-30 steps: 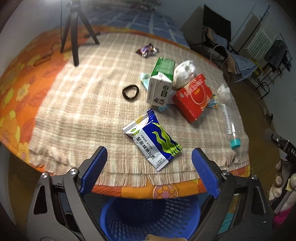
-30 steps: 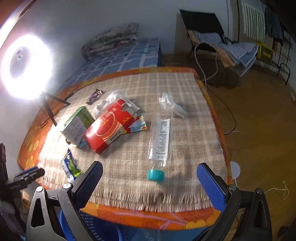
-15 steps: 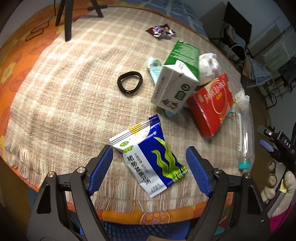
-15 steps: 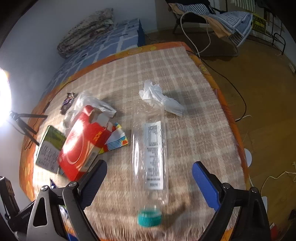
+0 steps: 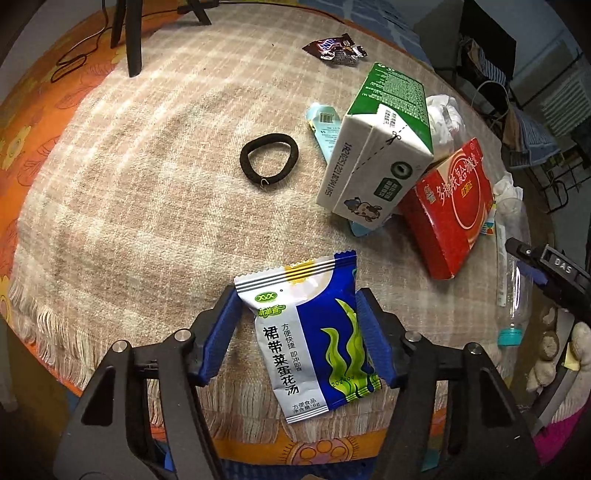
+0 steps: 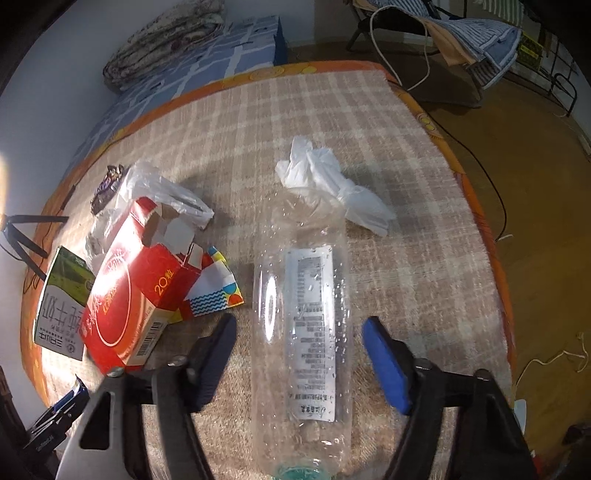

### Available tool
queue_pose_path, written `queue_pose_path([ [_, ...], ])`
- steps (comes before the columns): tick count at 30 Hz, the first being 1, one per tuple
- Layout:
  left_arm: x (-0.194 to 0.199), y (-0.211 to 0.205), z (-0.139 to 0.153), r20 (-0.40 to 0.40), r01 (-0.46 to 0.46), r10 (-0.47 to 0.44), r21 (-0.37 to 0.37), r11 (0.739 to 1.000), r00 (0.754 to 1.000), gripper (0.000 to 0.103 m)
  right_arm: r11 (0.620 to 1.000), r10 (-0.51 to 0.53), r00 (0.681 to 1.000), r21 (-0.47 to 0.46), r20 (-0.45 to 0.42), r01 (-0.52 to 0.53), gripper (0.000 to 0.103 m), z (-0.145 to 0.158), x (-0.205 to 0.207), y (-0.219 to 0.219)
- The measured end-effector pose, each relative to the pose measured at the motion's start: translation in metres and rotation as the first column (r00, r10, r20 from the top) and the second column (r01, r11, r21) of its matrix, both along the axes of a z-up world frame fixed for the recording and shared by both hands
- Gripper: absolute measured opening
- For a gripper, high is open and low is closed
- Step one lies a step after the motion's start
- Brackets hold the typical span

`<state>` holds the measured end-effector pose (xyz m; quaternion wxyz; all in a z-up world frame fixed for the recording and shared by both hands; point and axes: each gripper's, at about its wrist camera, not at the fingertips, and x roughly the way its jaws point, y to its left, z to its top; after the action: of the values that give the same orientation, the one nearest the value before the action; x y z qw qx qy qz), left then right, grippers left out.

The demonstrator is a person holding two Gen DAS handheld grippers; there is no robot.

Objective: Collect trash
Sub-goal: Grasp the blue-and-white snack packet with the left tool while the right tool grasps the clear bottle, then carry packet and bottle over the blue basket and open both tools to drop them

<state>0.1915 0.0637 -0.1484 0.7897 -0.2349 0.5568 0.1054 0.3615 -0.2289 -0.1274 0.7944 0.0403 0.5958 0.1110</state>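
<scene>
A blue and white soup packet [image 5: 310, 332] lies near the table's front edge, between the fingers of my left gripper [image 5: 295, 306]; the jaws stand close at both its sides, still apart. A clear plastic bottle [image 6: 301, 314] with a teal cap lies lengthwise between the fingers of my right gripper [image 6: 299, 332], which is open with gaps on both sides. The bottle also shows in the left wrist view [image 5: 513, 266].
On the plaid cloth [image 5: 129, 184] lie a green and white carton [image 5: 376, 147], a red box [image 5: 450, 203], a black hair band [image 5: 269, 158], a candy wrapper [image 5: 332, 50], a crumpled white tissue [image 6: 325, 184] and a plastic bag [image 6: 159, 192]. A tripod [image 5: 129, 33] stands at the back left.
Both grippers have moved forward and down over the table. The left jaws have narrowed around the packet; the right jaws have narrowed around the bottle.
</scene>
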Motion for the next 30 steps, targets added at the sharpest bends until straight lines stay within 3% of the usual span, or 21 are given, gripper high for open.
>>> queue_pose_path([
  [5,-0.006,0.001,0.003,0.009,0.002,-0.002,0.003,1.000,1.000,0.064,0.998,-0.028,1.000,0.054,-0.006,0.028,0.055,0.004,-0.007,-0.012],
  [12,-0.023,-0.003,0.025,0.067,0.034,-0.036,0.034,0.999,0.997,0.062,0.994,-0.011,0.999,0.112,0.050,0.005,0.055,0.028,-0.029,-0.022],
  [22,-0.055,-0.009,0.063,0.173,0.058,-0.064,0.043,0.997,0.983,0.062,0.986,0.060,0.977,0.139,0.203,-0.089,0.055,0.085,-0.083,-0.020],
  [30,-0.095,-0.019,0.078,0.208,0.114,-0.129,0.083,0.990,0.969,0.062,0.965,0.134,0.962,0.191,0.237,-0.181,0.055,0.104,-0.147,-0.005],
])
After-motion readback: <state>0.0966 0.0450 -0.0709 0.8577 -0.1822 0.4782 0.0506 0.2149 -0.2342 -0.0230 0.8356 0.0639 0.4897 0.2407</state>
